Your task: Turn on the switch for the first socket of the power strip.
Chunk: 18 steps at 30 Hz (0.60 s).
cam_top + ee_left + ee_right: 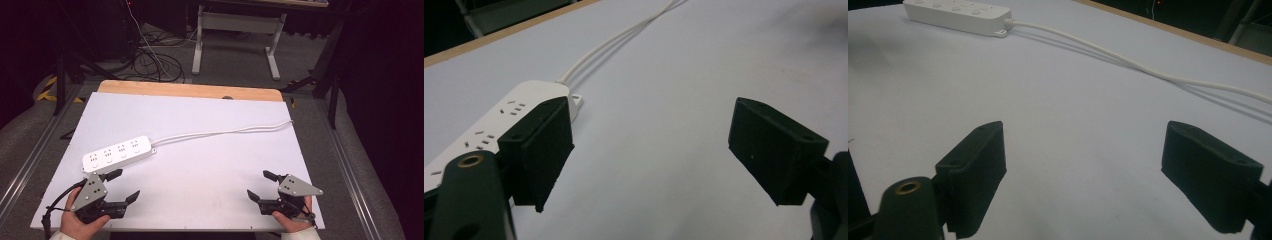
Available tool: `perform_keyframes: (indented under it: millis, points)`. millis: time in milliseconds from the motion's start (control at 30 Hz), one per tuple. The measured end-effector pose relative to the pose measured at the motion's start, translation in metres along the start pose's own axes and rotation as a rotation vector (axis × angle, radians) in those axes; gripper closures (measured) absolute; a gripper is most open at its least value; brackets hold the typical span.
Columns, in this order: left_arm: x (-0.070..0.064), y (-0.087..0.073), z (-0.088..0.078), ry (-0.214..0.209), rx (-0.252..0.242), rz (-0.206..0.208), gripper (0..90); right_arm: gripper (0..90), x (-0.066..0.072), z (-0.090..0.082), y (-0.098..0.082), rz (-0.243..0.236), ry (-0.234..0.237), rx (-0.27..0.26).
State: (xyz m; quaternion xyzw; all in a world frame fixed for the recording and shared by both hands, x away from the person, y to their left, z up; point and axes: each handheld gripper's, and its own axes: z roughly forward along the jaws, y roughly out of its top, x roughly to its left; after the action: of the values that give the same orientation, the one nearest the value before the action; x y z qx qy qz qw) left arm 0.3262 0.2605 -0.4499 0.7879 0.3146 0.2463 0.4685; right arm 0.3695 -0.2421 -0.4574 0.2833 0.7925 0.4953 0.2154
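White plastic 4-socket power strip [117, 154] lay untouched beside my left gripper [124, 186]; both it and my right gripper [259, 185] gaped wide, empty, with grasping undone.

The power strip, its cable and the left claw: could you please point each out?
power strip [117, 153], high view, top face.
cable [220, 132], high view, mid-length.
left claw [121, 186], high view, between its open tips.

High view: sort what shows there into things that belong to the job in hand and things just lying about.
Job in hand:
- white power strip with its white cord
- left gripper, open, next to the strip
- right gripper, open, apart from it
- white board they work over

Lying about:
- black cables on the floor
- white desk frame behind the table
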Motion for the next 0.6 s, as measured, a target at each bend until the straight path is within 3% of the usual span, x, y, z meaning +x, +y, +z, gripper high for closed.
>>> perform_keyframes:
  millis: [167, 600]
  points:
    - [0.0003, 0.0008, -0.0014, -0.006, -0.002, -0.007, 18.7, 18.3, -0.0004, -0.0003, -0.0003, 0.001, -0.008, 0.0]
    - [-0.0025, 0.005, -0.0043, 0.005, -0.002, 0.026, 19.1, 18.3, 0.0003, 0.0001, -0.0004, 0.0, -0.011, -0.004]
